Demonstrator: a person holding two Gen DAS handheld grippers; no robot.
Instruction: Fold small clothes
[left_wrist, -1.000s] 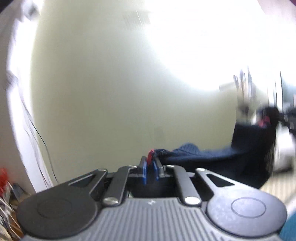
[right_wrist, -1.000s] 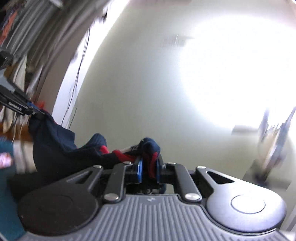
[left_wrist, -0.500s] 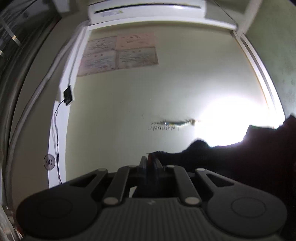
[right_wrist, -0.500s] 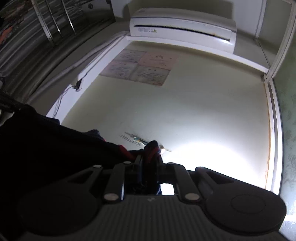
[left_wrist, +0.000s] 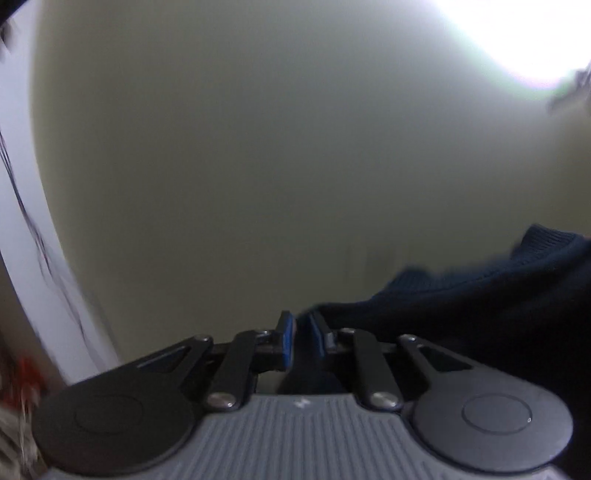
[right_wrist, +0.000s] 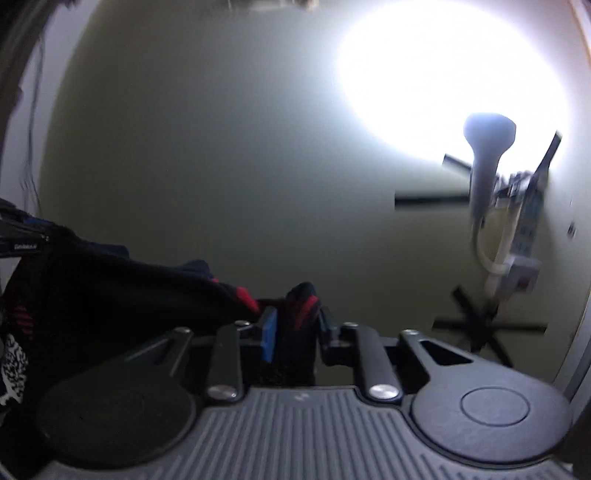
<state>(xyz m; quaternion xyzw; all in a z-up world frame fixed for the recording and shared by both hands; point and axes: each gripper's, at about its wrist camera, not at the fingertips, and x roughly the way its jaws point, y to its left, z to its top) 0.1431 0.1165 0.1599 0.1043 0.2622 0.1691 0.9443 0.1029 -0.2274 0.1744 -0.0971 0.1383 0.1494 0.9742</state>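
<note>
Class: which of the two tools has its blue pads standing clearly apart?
The right tool: its jaws have just been opening, navy garment between them. The left tool is shut on it.

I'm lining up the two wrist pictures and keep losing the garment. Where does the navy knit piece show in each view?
Left wrist: the navy knit garment fills the lower right, its edge running into the shut left gripper.
Right wrist: it hangs dark at lower left, with a red-striped fold standing between the parted pads of the right gripper, whose jaws have just been opening.
Shared landmark: the pale wall with its bright glare.
</note>
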